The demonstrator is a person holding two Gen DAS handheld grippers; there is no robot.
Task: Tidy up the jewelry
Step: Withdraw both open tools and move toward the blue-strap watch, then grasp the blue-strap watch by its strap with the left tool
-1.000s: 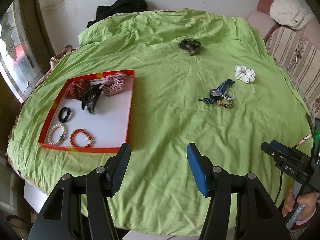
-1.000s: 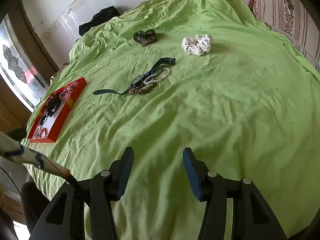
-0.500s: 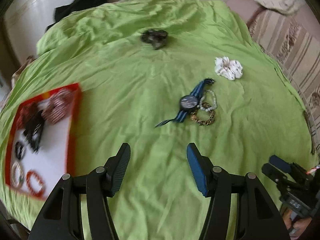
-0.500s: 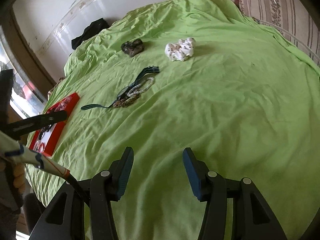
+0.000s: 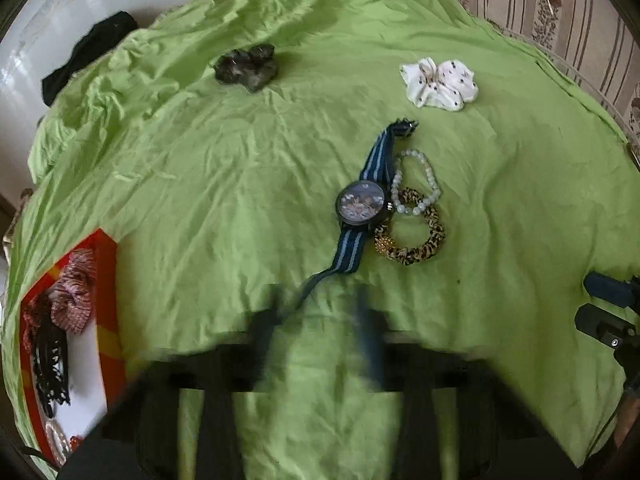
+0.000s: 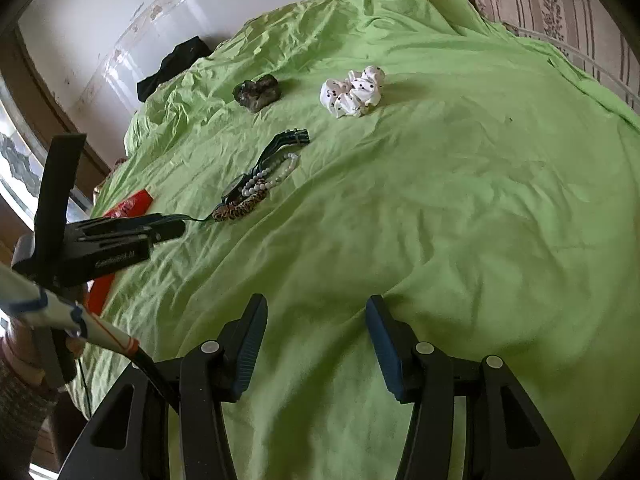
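Green bedsheet [image 5: 200, 184] is covering the whole wrinkled surface in front of us, with a striped sofa [image 5: 560, 12] lying past its far right edge and a black cloth [image 5: 88, 52] lying against the white wall at the far left.

We are pointing the left gripper [image 5: 320, 300] down at the sheet, just short of the watch [image 5: 360, 205]. Its fingers are smearing into a blur in its own view. From the right wrist view the left gripper [image 6: 176, 229] is showing its fingers pressed together, right at the loose tail of the blue striped strap. We cannot tell whether that tail is being pinched or is only lying against the tips.

The watch is lying flat near the middle of the sheet, touching a pearl bracelet [image 5: 414, 184] and a leopard scrunchie [image 5: 416, 240] on its right side. A white dotted scrunchie [image 5: 438, 84] is sitting farther back, and a dark scrunchie [image 5: 246, 66] is sitting well apart to the left of it.

We are holding the right gripper [image 6: 316, 312] over bare sheet with its fingers spread and nothing between them.

At the left edge a red tray [image 5: 110, 320] is holding a pink striped scrunchie [image 5: 76, 288] and a black claw clip [image 5: 50, 364].
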